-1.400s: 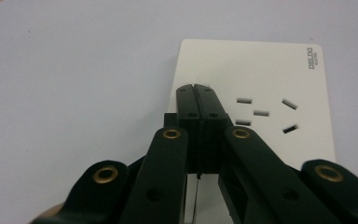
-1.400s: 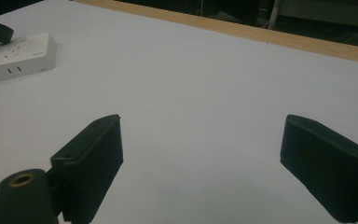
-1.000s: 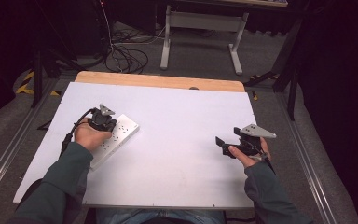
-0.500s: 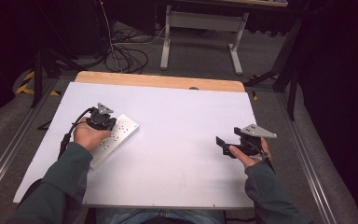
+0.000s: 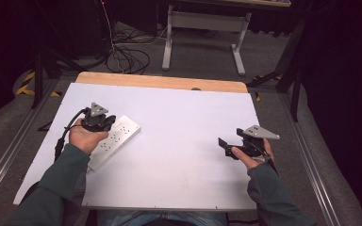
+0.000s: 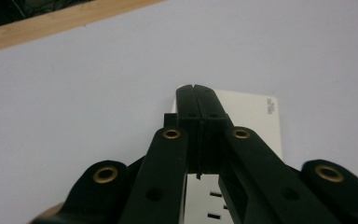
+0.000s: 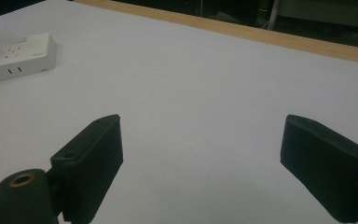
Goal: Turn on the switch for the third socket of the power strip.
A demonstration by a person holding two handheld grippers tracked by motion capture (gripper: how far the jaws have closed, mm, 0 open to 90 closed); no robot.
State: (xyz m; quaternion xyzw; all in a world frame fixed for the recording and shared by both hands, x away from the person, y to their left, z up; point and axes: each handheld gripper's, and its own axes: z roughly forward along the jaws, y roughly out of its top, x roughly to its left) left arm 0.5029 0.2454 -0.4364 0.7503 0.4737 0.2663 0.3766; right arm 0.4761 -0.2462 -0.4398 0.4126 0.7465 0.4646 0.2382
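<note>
A white power strip (image 5: 118,139) lies slantwise on the left part of the white table (image 5: 184,117). My left gripper (image 5: 109,123) rests over its far end, held from behind by a hand. In the left gripper view the two black jaws are pressed together with nothing between them, tips (image 6: 196,89) above the strip's end (image 6: 256,116). My right gripper (image 5: 225,146) sits low over the table's right side, jaws wide apart and empty (image 7: 200,144). The power strip (image 7: 16,58) shows far off at the upper left of the right gripper view.
A bare wooden strip (image 5: 160,81) runs along the table's far edge. Beyond it are cables (image 5: 127,59) on the floor and a metal stand (image 5: 202,33). Metal rails (image 5: 9,155) flank the table on both sides.
</note>
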